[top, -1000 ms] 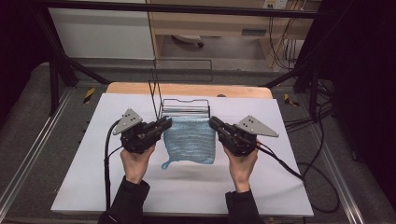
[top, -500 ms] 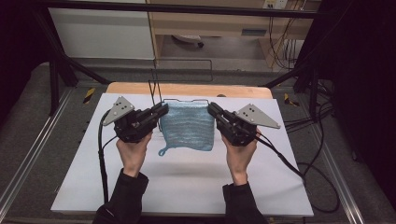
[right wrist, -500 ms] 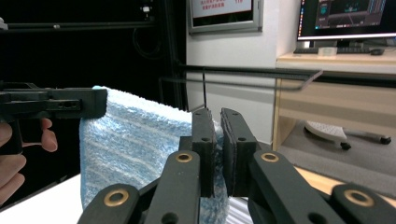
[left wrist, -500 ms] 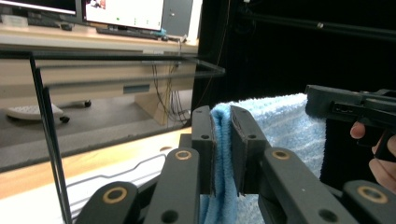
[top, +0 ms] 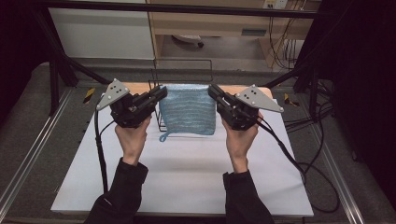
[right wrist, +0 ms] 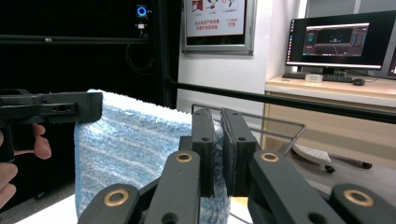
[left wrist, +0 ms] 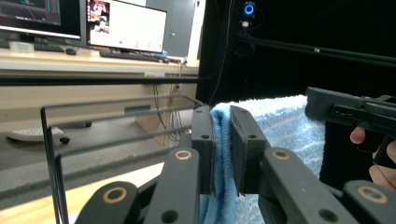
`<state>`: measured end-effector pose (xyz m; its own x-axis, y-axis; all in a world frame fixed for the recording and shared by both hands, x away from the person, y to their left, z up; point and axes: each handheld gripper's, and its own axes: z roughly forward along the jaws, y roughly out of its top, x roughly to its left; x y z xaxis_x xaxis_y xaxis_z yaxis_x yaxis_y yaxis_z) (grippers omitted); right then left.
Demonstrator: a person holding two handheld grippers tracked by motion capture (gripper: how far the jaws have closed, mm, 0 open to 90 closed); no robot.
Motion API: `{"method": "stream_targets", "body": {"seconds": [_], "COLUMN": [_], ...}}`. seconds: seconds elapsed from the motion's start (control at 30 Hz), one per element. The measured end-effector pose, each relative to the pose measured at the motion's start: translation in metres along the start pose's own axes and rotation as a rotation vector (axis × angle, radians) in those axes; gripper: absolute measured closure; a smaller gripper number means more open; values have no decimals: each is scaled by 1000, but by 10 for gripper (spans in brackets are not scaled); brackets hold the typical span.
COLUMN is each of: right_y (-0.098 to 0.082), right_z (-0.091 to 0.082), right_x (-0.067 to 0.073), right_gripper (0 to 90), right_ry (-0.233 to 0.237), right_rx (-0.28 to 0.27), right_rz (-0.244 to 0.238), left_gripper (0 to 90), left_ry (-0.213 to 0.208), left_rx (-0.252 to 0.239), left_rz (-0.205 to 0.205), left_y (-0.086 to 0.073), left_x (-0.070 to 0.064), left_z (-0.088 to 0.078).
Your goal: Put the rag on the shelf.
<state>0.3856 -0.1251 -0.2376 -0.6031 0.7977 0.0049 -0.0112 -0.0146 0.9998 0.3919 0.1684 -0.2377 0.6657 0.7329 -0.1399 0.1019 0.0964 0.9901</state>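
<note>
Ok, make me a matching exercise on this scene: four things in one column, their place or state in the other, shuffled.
1. towel
2. wire rack
3. left gripper
4. right gripper

A. stands on the table
B. clamped on the towel's right top corner
C. hangs stretched between both grippers
D. clamped on the towel's left top corner

Pairs: 1-C, 2-A, 3-D, 4-B

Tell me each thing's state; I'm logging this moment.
Towel: unfolded, hanging in the air by its top corners.
Left gripper: shut on the towel.
Right gripper: shut on the towel.
Wire rack: upright on the table, behind the towel.
</note>
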Motion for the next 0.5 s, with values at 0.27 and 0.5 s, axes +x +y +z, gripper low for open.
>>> {"method": "stream_targets", "body": {"seconds": [0.27, 0.5], "right_y": [17, 33], "right_z": [12, 21], "right_x": [-3, -6], "right_gripper": [852, 852], "right_ry": [-4, -14], "right_rx": [-27, -54], "right_rz": [-5, -8], "left_gripper": [806, 806], "left_ry": [1, 6], "left_rx": [-35, -52], "left_rz": [-12, -8], "left_y": [21, 38], "left_x": [7, 11], "left_z": [6, 12]}}
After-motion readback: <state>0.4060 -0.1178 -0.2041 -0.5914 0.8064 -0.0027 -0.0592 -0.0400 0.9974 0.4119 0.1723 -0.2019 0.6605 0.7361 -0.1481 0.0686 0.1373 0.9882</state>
